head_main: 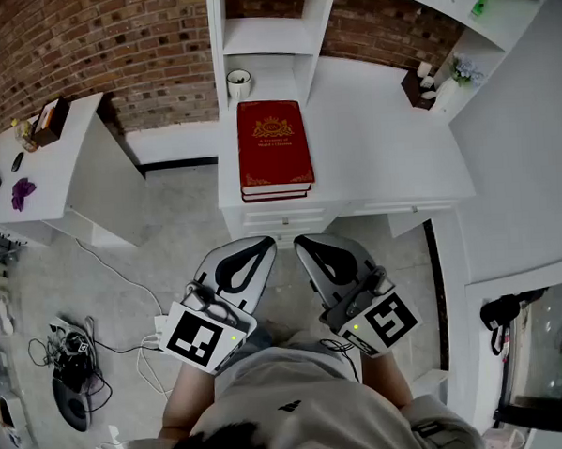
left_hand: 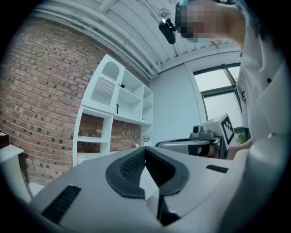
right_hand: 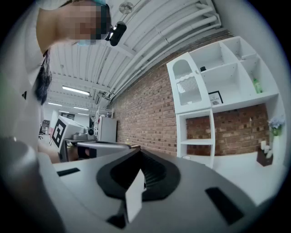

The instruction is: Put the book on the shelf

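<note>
A thick red book (head_main: 274,149) with a gold emblem lies flat on the white desk (head_main: 390,157), near its front edge. The white shelf unit (head_main: 263,34) rises at the back of the desk, just beyond the book. Both grippers hover side by side in front of the desk, short of the book. My left gripper (head_main: 265,242) is shut with nothing in it, and so is my right gripper (head_main: 302,240). In the left gripper view the shut gripper (left_hand: 145,151) points level toward the shelf unit (left_hand: 113,109). The right gripper view shows the shut gripper (right_hand: 139,153) and the shelf unit (right_hand: 213,100). The book is hidden in both gripper views.
A white cup (head_main: 239,81) stands on the desk behind the book, under the lowest shelf. A dark holder (head_main: 416,85) and a small flower vase (head_main: 454,80) sit at the desk's back right. A white side table (head_main: 48,170) stands left; cables (head_main: 72,363) lie on the floor.
</note>
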Demonstrator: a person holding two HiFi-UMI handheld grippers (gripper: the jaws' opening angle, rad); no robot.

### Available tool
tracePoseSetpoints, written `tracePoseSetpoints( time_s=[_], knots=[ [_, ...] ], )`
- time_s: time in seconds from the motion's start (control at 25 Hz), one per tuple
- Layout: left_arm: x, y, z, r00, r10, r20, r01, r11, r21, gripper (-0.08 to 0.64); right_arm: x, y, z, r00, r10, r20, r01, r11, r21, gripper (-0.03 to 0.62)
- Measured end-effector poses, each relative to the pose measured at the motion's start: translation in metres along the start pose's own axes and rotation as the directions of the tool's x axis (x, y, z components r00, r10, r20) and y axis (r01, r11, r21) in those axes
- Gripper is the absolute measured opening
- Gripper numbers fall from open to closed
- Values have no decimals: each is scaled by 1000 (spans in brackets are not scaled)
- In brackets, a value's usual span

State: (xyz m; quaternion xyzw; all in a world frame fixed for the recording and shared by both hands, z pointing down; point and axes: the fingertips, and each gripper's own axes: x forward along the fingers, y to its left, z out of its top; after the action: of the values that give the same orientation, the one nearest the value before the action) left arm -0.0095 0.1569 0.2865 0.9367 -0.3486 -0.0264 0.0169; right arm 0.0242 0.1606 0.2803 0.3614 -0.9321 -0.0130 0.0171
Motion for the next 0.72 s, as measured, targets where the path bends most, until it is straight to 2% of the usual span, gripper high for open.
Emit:
tracePoseSetpoints(
  time_s=[0.72],
  knots=[
    [-18, 17, -4, 1000, 5, -30, -5, 1000, 6, 14, 22, 15, -4, 1000, 13, -2, -13, 1000, 2, 9]
  ],
)
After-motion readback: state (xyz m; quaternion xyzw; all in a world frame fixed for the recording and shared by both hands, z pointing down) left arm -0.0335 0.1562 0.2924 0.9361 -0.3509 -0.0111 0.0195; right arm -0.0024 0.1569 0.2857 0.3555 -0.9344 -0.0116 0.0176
